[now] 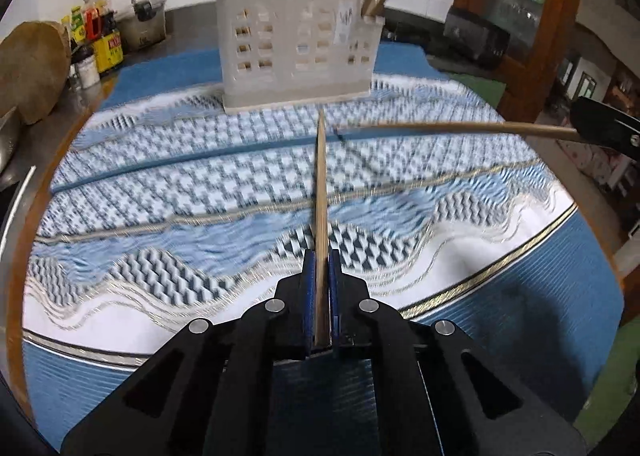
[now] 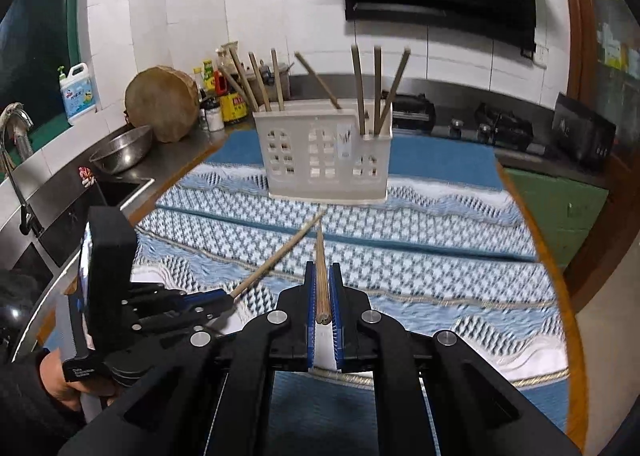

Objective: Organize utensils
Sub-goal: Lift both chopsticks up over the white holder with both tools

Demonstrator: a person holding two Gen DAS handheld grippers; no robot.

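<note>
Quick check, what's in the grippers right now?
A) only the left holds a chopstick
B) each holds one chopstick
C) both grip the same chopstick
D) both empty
B: the left gripper is shut on its own chopstick, and the right gripper is shut on a second chopstick, both pointing toward the white holder.
</note>
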